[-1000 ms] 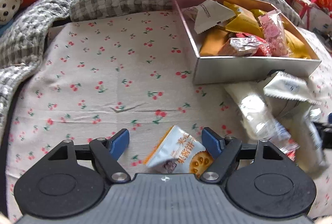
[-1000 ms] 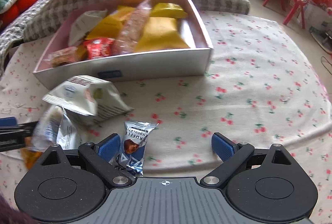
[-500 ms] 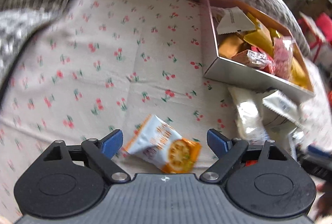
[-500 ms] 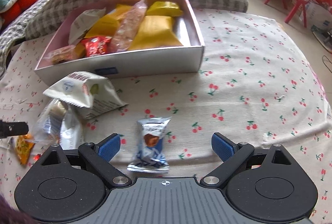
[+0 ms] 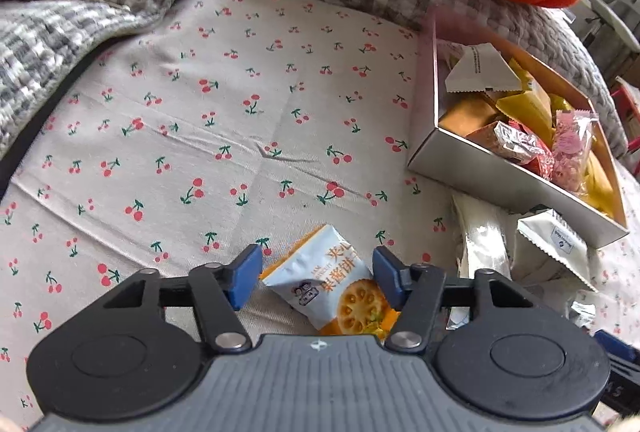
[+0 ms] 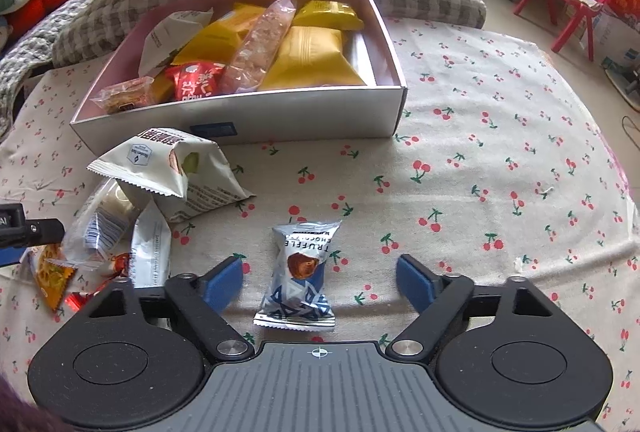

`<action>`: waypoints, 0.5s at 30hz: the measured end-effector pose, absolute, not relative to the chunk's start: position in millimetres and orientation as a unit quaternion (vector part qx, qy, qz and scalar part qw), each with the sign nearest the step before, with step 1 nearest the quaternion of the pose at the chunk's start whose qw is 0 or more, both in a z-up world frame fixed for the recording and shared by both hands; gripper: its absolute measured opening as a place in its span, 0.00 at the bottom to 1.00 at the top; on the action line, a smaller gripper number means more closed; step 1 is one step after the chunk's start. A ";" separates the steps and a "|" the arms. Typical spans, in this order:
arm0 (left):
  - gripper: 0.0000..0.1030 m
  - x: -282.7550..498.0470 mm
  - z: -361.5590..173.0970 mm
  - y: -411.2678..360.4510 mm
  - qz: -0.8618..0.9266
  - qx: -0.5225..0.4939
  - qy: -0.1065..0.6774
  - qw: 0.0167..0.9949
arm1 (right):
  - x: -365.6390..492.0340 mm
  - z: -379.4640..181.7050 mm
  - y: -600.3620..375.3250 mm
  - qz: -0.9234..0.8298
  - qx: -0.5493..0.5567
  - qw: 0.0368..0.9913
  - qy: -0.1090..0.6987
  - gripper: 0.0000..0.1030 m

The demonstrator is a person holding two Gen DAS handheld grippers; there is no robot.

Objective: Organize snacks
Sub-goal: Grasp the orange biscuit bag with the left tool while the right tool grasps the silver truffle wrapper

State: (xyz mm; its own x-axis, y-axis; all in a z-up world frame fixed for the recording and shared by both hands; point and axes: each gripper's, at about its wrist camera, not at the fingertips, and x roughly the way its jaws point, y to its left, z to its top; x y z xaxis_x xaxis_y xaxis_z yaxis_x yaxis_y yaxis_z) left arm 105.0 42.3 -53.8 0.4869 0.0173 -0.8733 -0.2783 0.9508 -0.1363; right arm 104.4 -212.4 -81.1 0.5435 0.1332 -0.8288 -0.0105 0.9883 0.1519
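A glossy biscuit packet [image 5: 332, 288] is lying between my left gripper's [image 5: 316, 274] closing blue pads, the right pad touching it. My right gripper [image 6: 320, 282] is narrowing around a crinkly truffle wrapper [image 6: 300, 278], not yet touching. Both are resting on cherry-print cloth [image 6: 480, 159] near the cardboard box [image 6: 296, 117].

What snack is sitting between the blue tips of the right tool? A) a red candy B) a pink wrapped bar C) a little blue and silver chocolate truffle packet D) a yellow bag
C: the chocolate truffle packet lies flat on the cherry cloth between the fingers of the right tool, not yet squeezed by them.
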 end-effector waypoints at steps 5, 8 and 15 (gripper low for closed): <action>0.46 103.8 -52.9 41.1 0.088 -0.130 0.490 0.857 | 104.5 -80.0 -214.0 0.041 0.061 0.878 0.472 0.67; 0.40 103.7 -51.4 44.9 0.085 -0.142 0.486 0.858 | 104.7 -78.6 -215.0 0.039 0.062 0.880 0.469 0.56; 0.31 104.2 -49.1 48.7 0.066 -0.156 0.484 0.859 | 103.4 -75.5 -210.8 0.050 0.057 0.883 0.464 0.22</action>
State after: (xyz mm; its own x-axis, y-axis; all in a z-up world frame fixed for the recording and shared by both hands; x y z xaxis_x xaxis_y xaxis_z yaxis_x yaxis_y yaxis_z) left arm 104.2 48.7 -49.1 0.5228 -0.0378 -0.8516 -0.2634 0.9430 -0.2036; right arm 103.4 -210.8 -75.5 0.5650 0.1413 -0.8129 -0.0347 0.9884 0.1477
